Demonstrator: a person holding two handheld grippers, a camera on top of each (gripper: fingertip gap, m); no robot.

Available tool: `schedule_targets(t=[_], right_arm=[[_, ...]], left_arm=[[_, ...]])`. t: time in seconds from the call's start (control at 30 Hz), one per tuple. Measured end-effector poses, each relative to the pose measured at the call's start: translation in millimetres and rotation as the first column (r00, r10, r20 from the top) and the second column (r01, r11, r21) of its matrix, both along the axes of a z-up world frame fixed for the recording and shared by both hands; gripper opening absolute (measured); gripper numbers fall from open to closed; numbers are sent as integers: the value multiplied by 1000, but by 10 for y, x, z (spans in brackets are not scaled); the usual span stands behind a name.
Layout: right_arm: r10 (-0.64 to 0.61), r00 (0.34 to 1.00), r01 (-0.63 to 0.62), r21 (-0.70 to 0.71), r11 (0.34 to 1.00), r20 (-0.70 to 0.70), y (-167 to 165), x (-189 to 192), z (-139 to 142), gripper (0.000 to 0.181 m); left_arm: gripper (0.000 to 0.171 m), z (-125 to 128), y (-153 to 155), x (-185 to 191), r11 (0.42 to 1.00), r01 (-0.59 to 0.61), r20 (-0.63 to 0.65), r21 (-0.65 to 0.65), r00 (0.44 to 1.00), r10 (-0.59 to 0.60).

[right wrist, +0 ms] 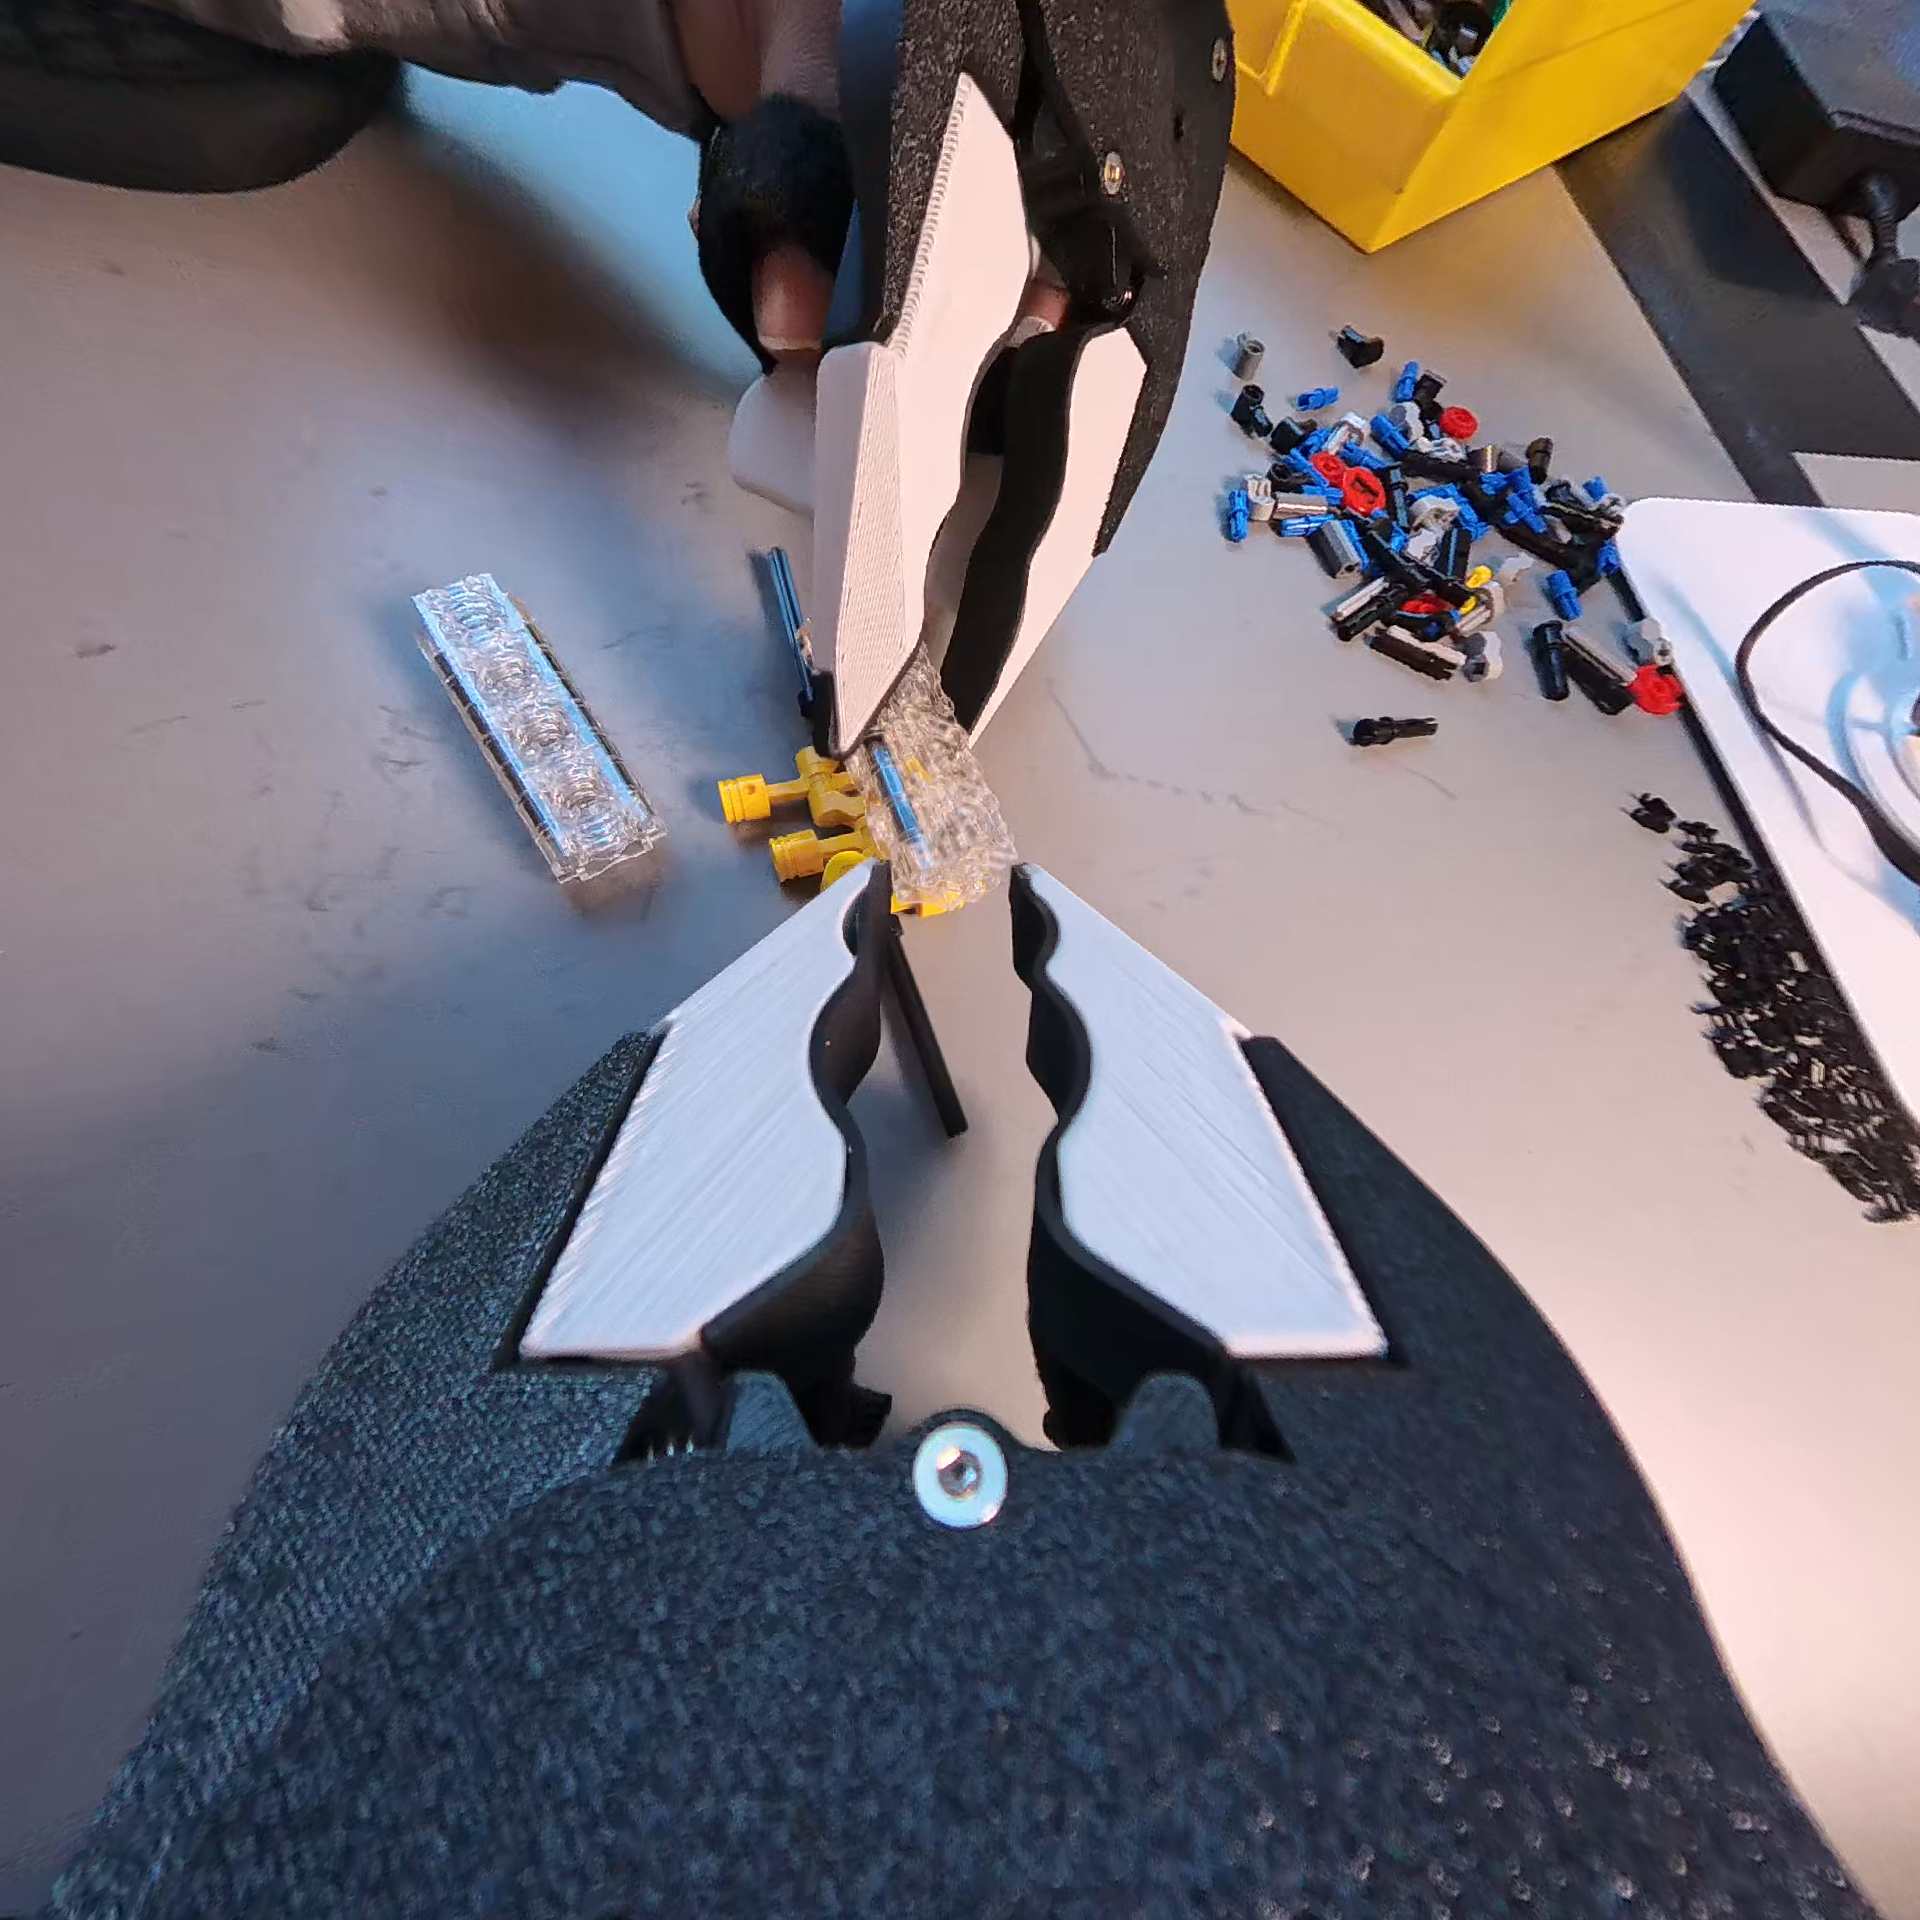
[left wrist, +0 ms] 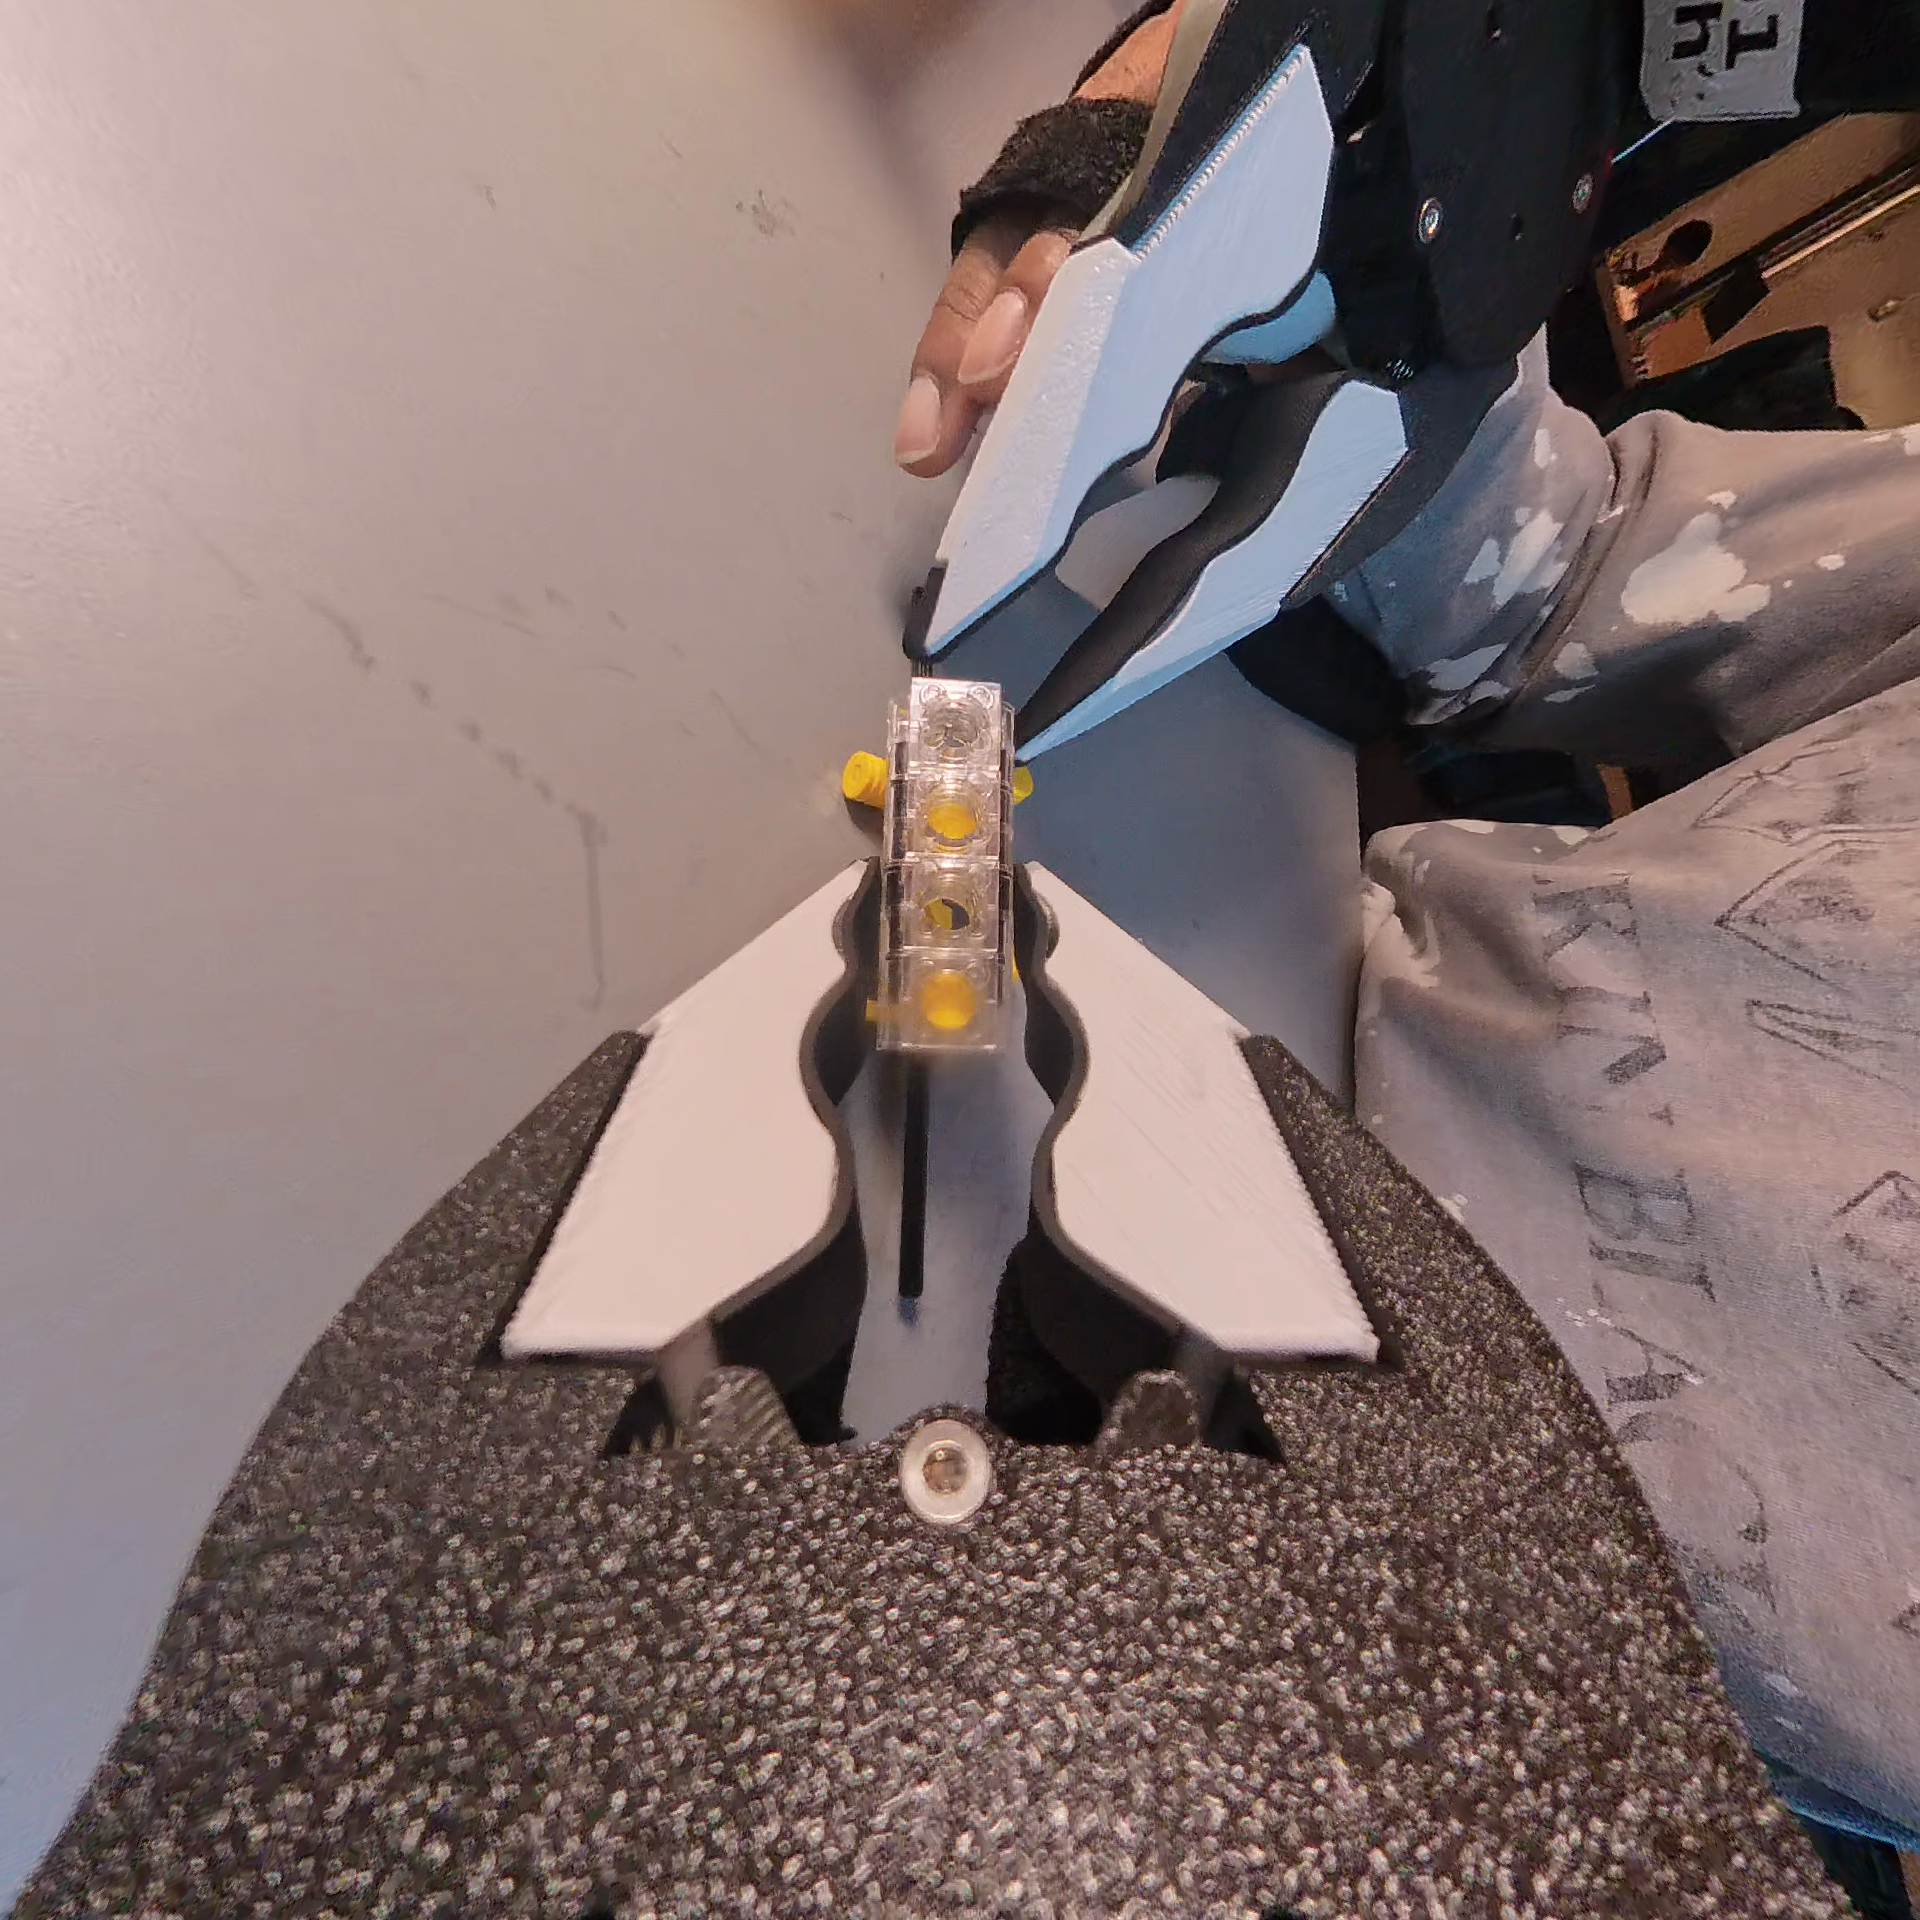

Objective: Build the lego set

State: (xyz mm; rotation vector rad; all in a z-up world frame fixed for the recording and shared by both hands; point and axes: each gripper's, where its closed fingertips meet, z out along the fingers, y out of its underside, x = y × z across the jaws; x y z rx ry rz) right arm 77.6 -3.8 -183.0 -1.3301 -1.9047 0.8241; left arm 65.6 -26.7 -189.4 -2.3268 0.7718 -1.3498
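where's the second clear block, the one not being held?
In the right wrist view, the loose clear block lies flat on the table, left of centre, just left of the yellow pistons and the held assembly.

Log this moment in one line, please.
left tool: grips clear block | right tool: open by block | yellow pistons: attached

The clear block [left wrist: 945,873] at frame centre looked like glossy see-through plastic with yellow plastic inside. The left gripper [left wrist: 943,883] body was rough speckled black; the table [left wrist: 364,623] smooth, matt grey.
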Motion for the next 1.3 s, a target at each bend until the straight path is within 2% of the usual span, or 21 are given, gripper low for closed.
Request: schedule_targets(t=[0.4, 0.57, 0.73, 0.83, 0.9, 1.3], right_arm=[[-1, 1000, 1, 18, 1000, 0, 5, 5, 4, 24], [-2, 1000, 1, 37, 999, 17, 24, 63, 27, 24], [104, 986, -103, -10, 995, 131, -239, 254, -52, 23], [131, 979, -138, 36, 990, 159, -375, 246, -126, 15], [112, 979, -126, 71, 990, 170, -381, 205, -173, 8], [-8, 987, -15, 149, 989, 158, -300, 109, -245, 14]], left_arm=[[24, -48, -12, 5, 996, 29, -90, 86, 996, -21], [24, -46, 3, -4, 999, 11, -50, 31, 999, -10], [24, -44, 10, -3, 1000, 17, -39, 6, 999, -17], [24, -42, 12, -4, 1000, 18, -34, -5, 999, -18], [24, -40, 12, -5, 1000, 17, -30, -14, 999, -18], [24, -37, 14, -5, 1000, 12, -21, -24, 1000, -13]])
